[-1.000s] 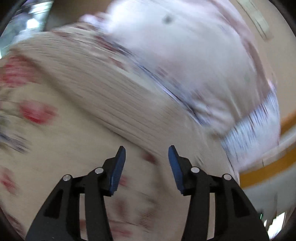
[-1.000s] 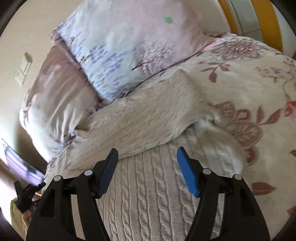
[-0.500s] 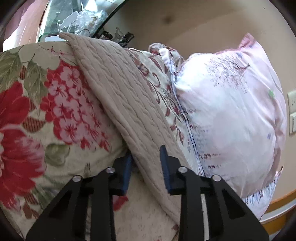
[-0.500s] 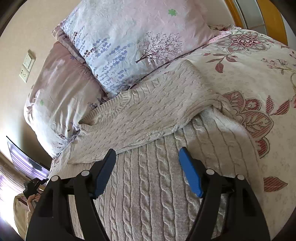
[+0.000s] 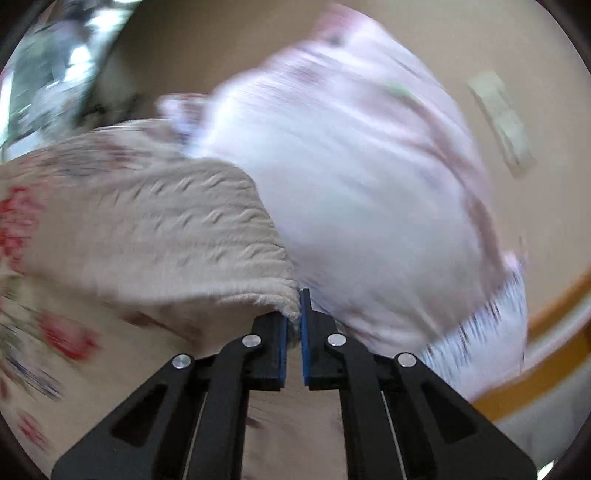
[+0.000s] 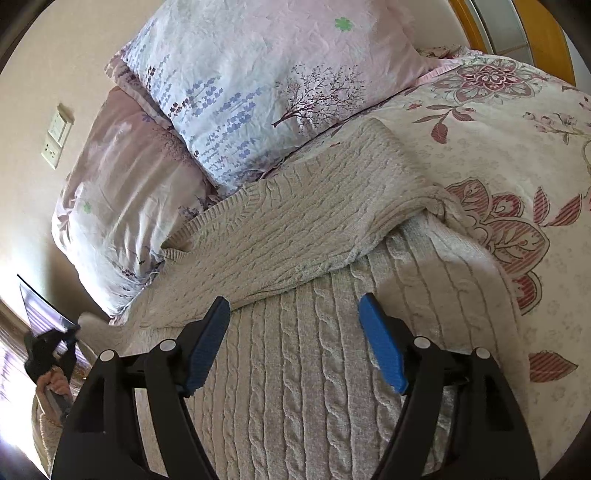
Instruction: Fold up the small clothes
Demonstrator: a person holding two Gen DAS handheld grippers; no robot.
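Observation:
A cream cable-knit sweater [image 6: 295, 236] lies on the floral bedspread, one sleeve folded across its body. My right gripper [image 6: 295, 343] is open and empty, hovering just above the sweater's body. My left gripper [image 5: 293, 314] is shut on the edge of the other sleeve [image 5: 159, 240] and holds it lifted; that view is blurred by motion. The left gripper also shows small at the lower left of the right wrist view [image 6: 48, 350], gripping knit fabric.
Two pale pink and lilac pillows [image 6: 266, 74] lie against the wall just beyond the sweater. The floral bedspread [image 6: 517, 155] stretches to the right. A wall switch plate [image 6: 57, 136] sits on the beige wall. A yellow-orange frame [image 6: 546, 33] borders the bed's far right.
My left gripper has closed on the sweater sleeve and is lifting it, moving fast. My right gripper stayed open and shifted only slightly over the sweater.

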